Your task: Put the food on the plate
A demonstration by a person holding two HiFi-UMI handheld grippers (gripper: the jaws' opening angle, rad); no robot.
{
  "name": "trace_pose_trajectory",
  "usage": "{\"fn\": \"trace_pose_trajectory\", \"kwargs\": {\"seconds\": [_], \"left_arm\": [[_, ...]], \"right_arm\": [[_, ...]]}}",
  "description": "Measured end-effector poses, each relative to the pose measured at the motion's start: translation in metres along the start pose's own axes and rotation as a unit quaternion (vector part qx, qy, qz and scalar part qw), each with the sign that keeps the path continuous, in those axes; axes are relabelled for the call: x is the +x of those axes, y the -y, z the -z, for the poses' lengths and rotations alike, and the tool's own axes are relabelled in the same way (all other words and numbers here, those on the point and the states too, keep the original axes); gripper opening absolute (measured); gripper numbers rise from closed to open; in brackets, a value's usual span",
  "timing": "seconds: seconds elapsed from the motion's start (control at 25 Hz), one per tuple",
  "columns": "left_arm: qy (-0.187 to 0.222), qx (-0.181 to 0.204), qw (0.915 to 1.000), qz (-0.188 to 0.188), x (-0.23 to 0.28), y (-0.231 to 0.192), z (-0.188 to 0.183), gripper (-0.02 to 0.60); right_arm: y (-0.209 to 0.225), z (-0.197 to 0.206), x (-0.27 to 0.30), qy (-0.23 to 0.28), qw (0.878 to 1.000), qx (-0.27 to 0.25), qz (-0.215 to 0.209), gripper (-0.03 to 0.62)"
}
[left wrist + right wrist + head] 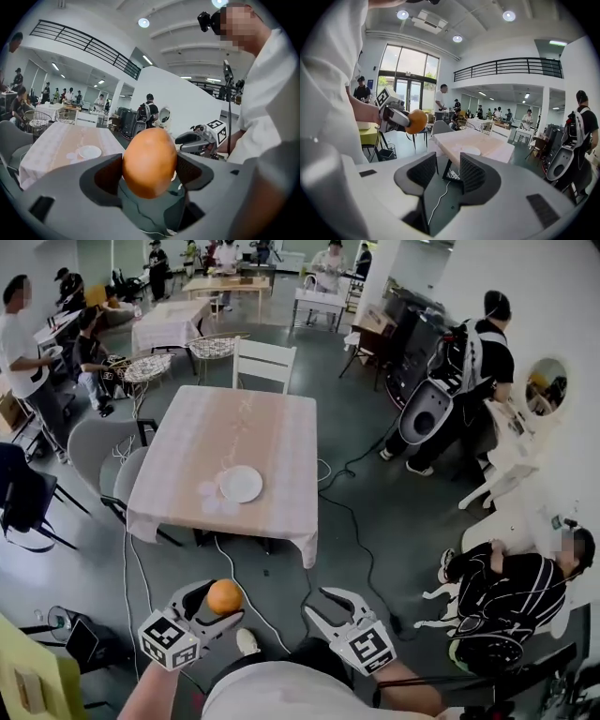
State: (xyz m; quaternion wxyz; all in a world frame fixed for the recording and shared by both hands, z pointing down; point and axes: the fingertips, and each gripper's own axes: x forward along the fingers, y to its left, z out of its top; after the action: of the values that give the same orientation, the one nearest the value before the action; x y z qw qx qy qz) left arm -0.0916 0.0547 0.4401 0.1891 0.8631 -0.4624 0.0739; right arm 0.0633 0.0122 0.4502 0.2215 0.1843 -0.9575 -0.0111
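An orange (225,595) sits between the jaws of my left gripper (223,602), held low over the floor in front of the person; up close the orange (149,161) fills the gap and both pads press on it. My right gripper (315,600) hangs beside it, open and empty, and its jaws (448,172) stand apart with only floor between them. A white plate (241,484) lies empty near the front edge of the table (187,427) with the pale checked cloth, well ahead of both grippers. The plate (471,150) also shows past the right jaws.
A white cable (246,601) runs over the grey floor between me and the table. Grey chairs (94,451) stand at the table's left and a white chair (263,363) at its far side. Several people stand or sit around the room, one crouched at right (506,587).
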Motion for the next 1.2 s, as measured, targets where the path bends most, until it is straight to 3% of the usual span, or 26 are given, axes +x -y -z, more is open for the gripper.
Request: {"fn": "trace_pose_trajectory", "kwargs": {"seconds": [0.24,0.44,0.8,1.2], "left_arm": [[0.005,0.015,0.9996,-0.022,0.002,-0.063,-0.019,0.37],[0.002,0.048,0.9979,-0.044,0.04,-0.111,-0.041,0.37],[-0.098,0.057,0.9881,-0.105,0.129,-0.219,-0.033,0.37],[-0.238,0.06,0.9607,-0.131,0.244,-0.303,0.019,0.37]], "right_arm": [[-0.002,-0.029,0.035,-0.01,1.0,-0.005,-0.007,0.167],[0.038,-0.043,0.071,-0.001,1.0,-0.011,0.003,0.167],[0.127,-0.062,0.156,0.002,0.998,-0.019,-0.058,0.167],[0.232,-0.041,0.185,-0.025,0.997,0.013,-0.069,0.167]]}}
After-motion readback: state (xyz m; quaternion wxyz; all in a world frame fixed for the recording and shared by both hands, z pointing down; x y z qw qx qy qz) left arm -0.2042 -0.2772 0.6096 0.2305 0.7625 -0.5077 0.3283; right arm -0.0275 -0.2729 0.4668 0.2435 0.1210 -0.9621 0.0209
